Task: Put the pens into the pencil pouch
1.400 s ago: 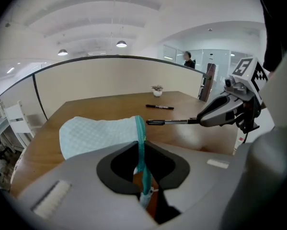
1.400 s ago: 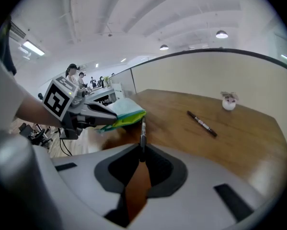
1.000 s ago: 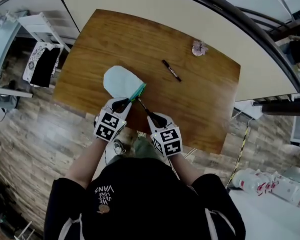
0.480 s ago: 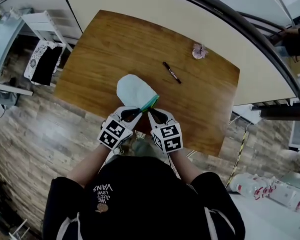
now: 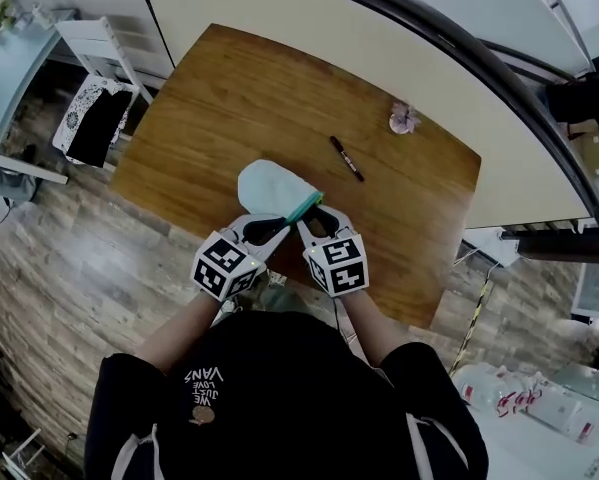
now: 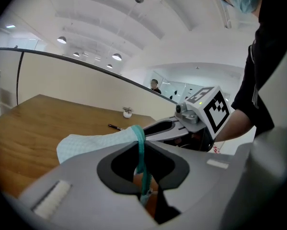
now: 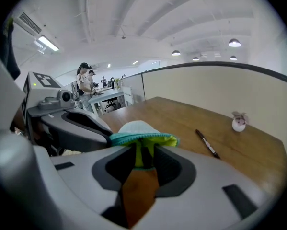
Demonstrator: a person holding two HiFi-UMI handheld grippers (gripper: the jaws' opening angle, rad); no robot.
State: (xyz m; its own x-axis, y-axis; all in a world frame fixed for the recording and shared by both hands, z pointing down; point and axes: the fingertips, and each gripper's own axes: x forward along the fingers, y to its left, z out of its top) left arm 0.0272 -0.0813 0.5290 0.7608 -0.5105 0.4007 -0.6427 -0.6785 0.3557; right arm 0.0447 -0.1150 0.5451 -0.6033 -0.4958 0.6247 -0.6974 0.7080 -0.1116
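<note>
First pen's gone into the pouch (image 5: 269, 183); left gripper (image 5: 277, 226) clamps its rim, right gripper (image 5: 315, 218) just opening, rim between jaws. Next: fetch remaining pen (image 5: 346, 158).

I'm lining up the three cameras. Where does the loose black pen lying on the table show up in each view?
Head view: the black pen lies just right of and above centre, up and right of the pencil pouch.
Left gripper view: the pen is small, left of centre, just above the pouch.
Right gripper view: the pen is right of centre, on bare wood.
Shared landmark: the small pinkish object just beyond the pen.
</note>
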